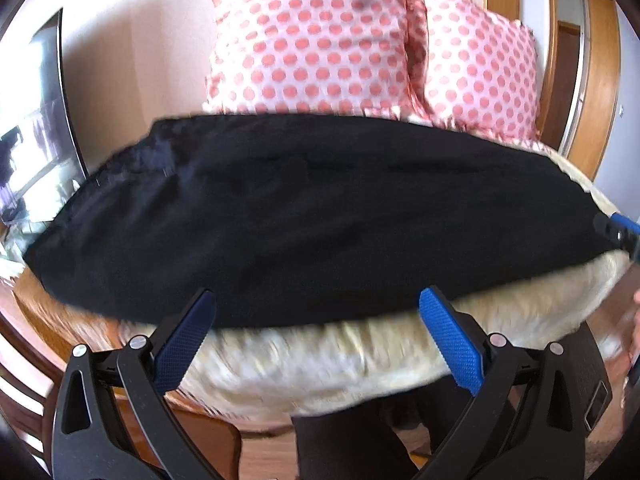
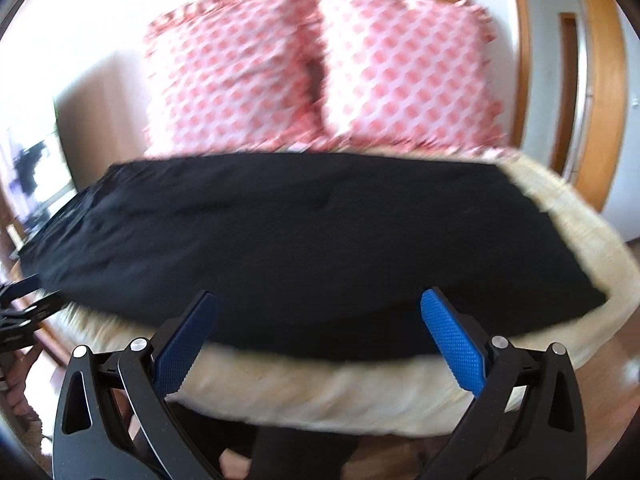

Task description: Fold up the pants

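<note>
I see the black cloth pants (image 1: 320,216) as matt, soft woven fabric with faint creases. Under them lies a cream shaggy cover (image 1: 320,364), rough and fibrous. The two pink-dotted white cloth pillows (image 1: 312,40) look thin, slightly sheer. My left tool (image 1: 318,338) has matt black plastic arms, blue knurled rubbery pads (image 1: 450,340) and shiny metal rivets. The wooden bed frame (image 1: 52,320) gleams, varnished.

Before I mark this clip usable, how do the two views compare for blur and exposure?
Left wrist view: polka-dot pillows fairly sharp, fuzzy cream cover smeared at the near edge. Right wrist view: motion blur throughout, the pillows' dots streaked. In both, the black pants are nearly featureless dark, and fisheye bends the edges; both grippers stay crisp.
</note>
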A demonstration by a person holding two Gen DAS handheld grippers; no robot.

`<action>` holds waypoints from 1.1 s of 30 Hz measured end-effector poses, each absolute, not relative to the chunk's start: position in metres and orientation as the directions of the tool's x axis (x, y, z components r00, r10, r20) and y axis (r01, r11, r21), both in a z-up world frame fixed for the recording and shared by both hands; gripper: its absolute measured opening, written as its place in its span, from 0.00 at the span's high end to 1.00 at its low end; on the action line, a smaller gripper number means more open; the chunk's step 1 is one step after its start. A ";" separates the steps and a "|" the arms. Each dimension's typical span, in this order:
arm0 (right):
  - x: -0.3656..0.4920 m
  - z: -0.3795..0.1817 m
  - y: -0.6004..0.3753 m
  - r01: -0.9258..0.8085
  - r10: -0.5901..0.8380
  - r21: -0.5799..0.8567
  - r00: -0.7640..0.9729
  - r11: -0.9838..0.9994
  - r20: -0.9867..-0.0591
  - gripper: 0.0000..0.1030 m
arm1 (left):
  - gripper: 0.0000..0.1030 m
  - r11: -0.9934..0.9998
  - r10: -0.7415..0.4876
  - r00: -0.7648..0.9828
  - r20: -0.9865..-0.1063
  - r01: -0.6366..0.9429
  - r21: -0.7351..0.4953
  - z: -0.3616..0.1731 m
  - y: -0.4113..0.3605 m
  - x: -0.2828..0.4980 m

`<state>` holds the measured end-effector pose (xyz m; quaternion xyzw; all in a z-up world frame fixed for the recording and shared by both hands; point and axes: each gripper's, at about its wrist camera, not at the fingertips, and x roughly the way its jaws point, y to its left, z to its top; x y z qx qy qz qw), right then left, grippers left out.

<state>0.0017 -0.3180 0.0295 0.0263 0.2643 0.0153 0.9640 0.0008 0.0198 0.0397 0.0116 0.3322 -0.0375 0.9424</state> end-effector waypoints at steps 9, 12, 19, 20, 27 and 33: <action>0.140 0.064 -0.401 0.259 -0.119 0.148 0.786 0.955 -0.607 0.01 | 0.02 0.999 0.031 0.813 -0.582 -0.019 0.027 0.074 0.029 0.088; 0.200 0.062 -0.432 0.373 -0.183 0.164 0.735 0.913 -0.653 0.01 | 0.02 0.999 0.028 0.796 -0.604 -0.038 -0.004 0.073 0.033 0.121; 0.311 0.042 -0.503 0.640 -0.340 0.132 0.558 0.757 -0.757 0.22 | 0.02 0.992 0.016 0.777 -0.629 -0.088 -0.085 0.063 0.044 0.170; 0.321 0.036 -0.511 0.672 -0.354 0.128 0.531 0.730 -0.770 0.26 | 0.02 0.991 0.012 0.772 -0.636 -0.093 -0.094 0.060 0.046 0.174; 0.365 0.011 -0.534 0.779 -0.409 0.091 0.421 0.621 -0.810 0.32 | 0.02 0.994 0.013 0.768 -0.640 -0.077 -0.073 0.048 0.044 0.182; 0.382 -0.002 -0.537 0.815 -0.465 0.028 0.358 0.579 -0.810 0.32 | 0.02 0.996 -0.036 0.752 -0.658 -0.030 -0.089 0.044 0.039 0.187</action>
